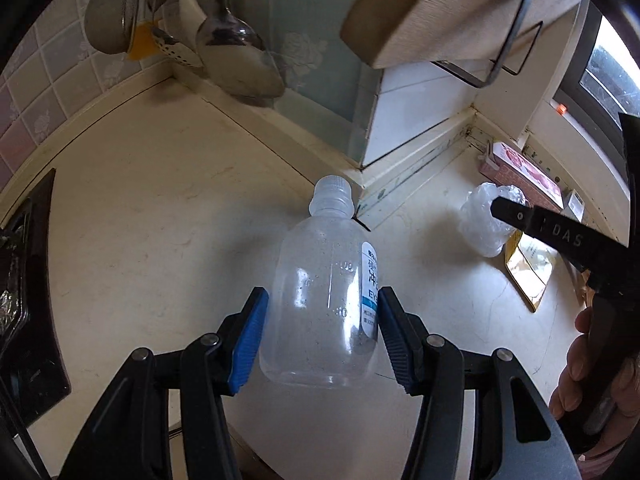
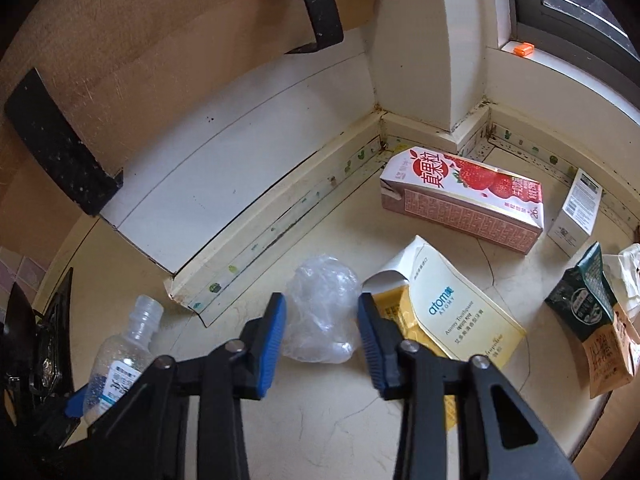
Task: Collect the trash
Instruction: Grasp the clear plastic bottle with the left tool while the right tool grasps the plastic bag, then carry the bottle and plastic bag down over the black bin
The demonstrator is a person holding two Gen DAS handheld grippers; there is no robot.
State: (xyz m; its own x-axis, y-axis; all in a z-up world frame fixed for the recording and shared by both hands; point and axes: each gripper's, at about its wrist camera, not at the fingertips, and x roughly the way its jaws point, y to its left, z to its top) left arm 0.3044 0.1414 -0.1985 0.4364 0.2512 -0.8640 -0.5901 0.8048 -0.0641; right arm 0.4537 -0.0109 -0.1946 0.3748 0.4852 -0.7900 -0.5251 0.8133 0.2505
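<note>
A clear plastic bottle (image 1: 316,280) with a white cap and a blue-and-white label sits between the blue pads of my left gripper (image 1: 322,320), which is shut on its sides over the cream counter (image 1: 140,200). The same bottle (image 2: 128,344) shows at the lower left of the right wrist view, with one left pad (image 2: 76,402) against it. A crumpled clear plastic bag (image 2: 320,292) lies on the counter between the pads of my right gripper (image 2: 322,320), and both pads touch it. In the left wrist view the bag (image 1: 480,220) sits behind a right finger (image 1: 532,220).
A strawberry drink carton (image 2: 460,196), a flattened yellow toothpaste box (image 2: 452,312), a small white box (image 2: 576,212) and a green-and-orange pouch (image 2: 592,320) lie to the right. A wooden board (image 1: 440,12) in a rack and ladles (image 1: 236,52) hang above. A dark stove (image 1: 28,280) is at the left.
</note>
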